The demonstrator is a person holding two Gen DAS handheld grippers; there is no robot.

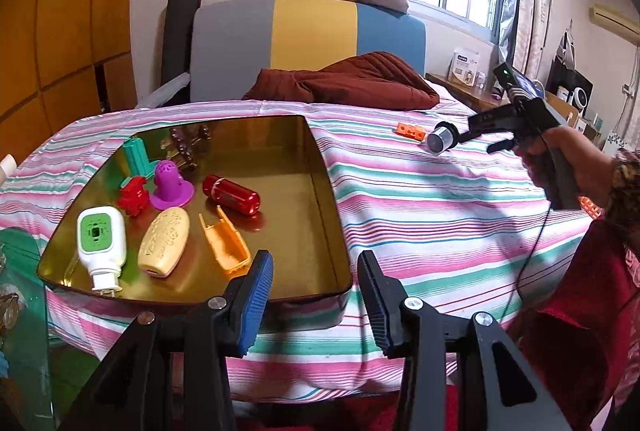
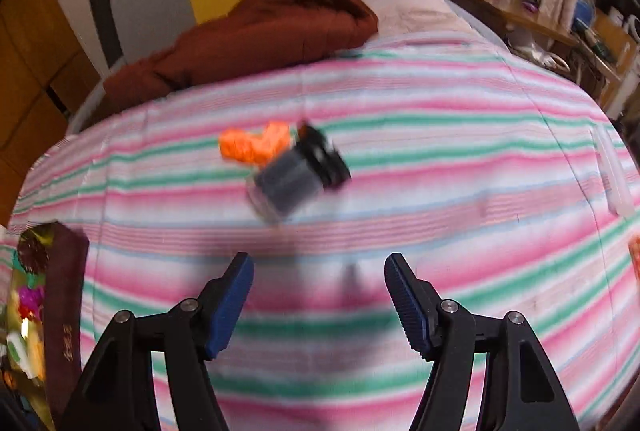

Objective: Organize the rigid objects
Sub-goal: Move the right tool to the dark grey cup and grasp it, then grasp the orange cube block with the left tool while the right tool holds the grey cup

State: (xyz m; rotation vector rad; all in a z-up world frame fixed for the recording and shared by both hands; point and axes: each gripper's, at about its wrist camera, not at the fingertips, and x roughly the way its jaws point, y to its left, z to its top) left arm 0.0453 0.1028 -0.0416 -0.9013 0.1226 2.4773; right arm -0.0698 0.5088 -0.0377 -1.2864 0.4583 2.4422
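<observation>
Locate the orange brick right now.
The orange brick lies on the striped sheet, outside the gold tray, touching the small jar, ahead of the open right claw.

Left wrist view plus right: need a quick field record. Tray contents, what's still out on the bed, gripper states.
tray: gold tin on striped sheet
in tray: red canister, purple cone, orange case, cream oval, white-green bottle, red block, teal piece
outside tray: silver-black cylinder, orange block, touching in right view
left gripper: open, empty
right gripper: open, short of cylinder
</observation>
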